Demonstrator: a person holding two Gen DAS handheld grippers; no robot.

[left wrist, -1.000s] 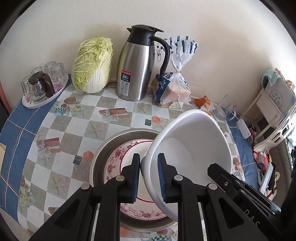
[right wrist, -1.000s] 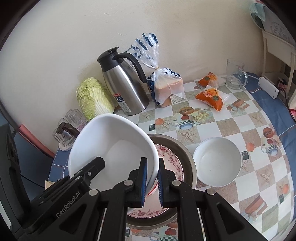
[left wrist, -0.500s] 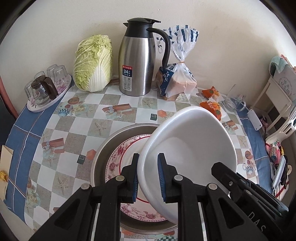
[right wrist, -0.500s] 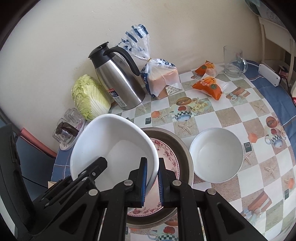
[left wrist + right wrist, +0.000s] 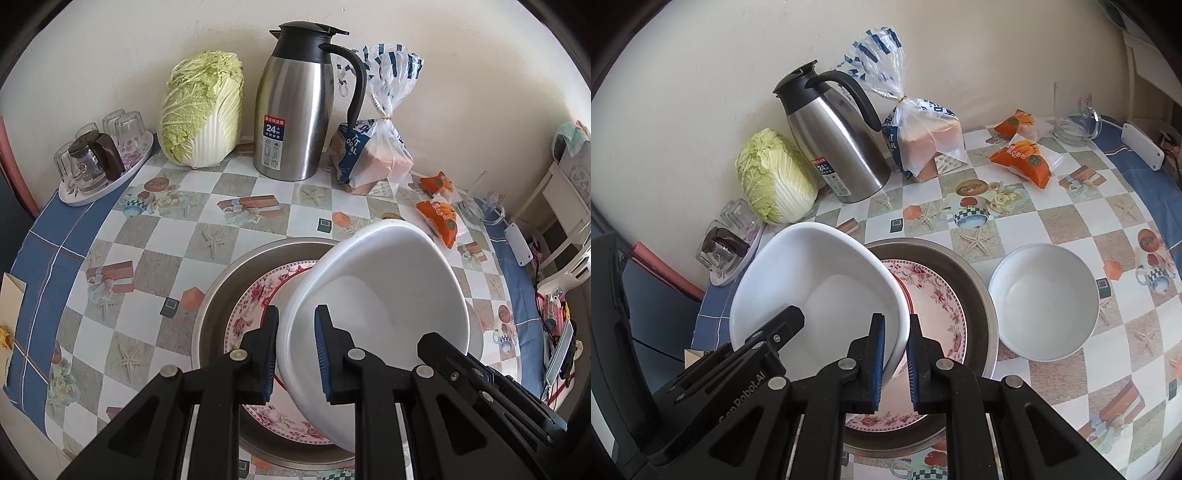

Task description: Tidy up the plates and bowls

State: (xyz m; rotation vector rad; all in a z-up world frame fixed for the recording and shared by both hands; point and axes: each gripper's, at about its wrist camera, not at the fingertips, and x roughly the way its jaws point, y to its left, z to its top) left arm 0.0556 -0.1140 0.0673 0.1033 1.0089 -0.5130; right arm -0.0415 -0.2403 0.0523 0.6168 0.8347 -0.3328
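Both grippers hold one large white bowl [image 5: 384, 310] by opposite rims, lifted above a floral plate [image 5: 258, 314] that lies in a steel basin [image 5: 221, 295]. My left gripper [image 5: 295, 325] is shut on the bowl's left rim. My right gripper [image 5: 897, 336] is shut on its right rim; the bowl [image 5: 820, 284] fills the left of that view. The plate [image 5: 934, 306] and basin [image 5: 979, 291] show beneath. A smaller white bowl [image 5: 1045, 306] sits on the table to the right of the basin.
Along the wall stand a cabbage [image 5: 203, 110], a steel thermos jug [image 5: 295, 107], a bagged loaf [image 5: 373, 155], orange snack packs [image 5: 1023, 158] and a glass mug [image 5: 1075, 118]. A tray of glasses [image 5: 99, 162] sits at the far left. A white chair [image 5: 561, 229] stands right.
Both grippers have lifted and drawn back with the large bowl, so more of the table shows. The bowl has tilted slightly. The small bowl, plate and basin have not moved.
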